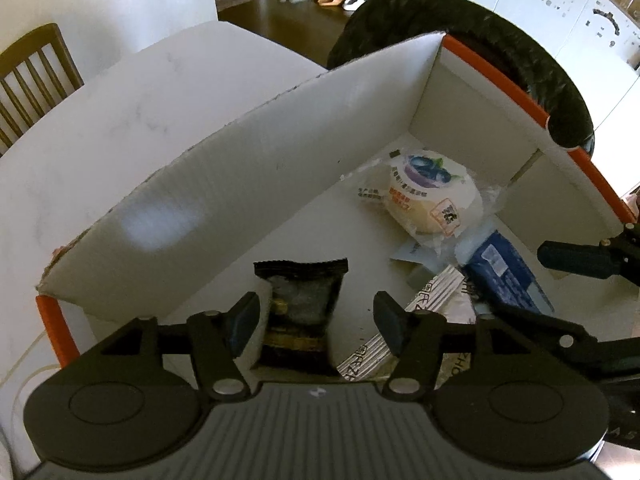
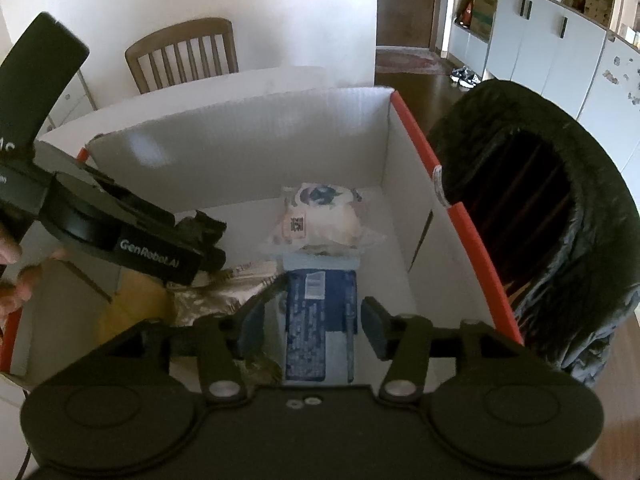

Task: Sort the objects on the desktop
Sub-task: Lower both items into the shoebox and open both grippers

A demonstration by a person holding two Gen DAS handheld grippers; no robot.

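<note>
A white cardboard box point(image 1: 224, 184) with orange rim edges holds the sorted items. My left gripper point(image 1: 316, 320) is open inside the box, with a black snack packet point(image 1: 300, 304) lying between its fingers on the box floor. A wrapped bun with a blueberry label point(image 1: 432, 196) lies at the far corner. A blue packet point(image 1: 504, 272) and a white striped packet point(image 1: 400, 340) lie beside it. My right gripper point(image 2: 312, 332) is open above the blue packet point(image 2: 320, 316). The bun point(image 2: 320, 216) is beyond it. The left gripper point(image 2: 200, 240) shows at the left, over the black packet point(image 2: 204, 224).
The box point(image 2: 240, 152) stands on a white marble table point(image 1: 120, 120). A chair draped with a black fleece point(image 2: 532, 200) stands to the right of the box. A wooden chair point(image 2: 184, 56) stands at the table's far side. A yellow item point(image 2: 132, 304) lies in the box.
</note>
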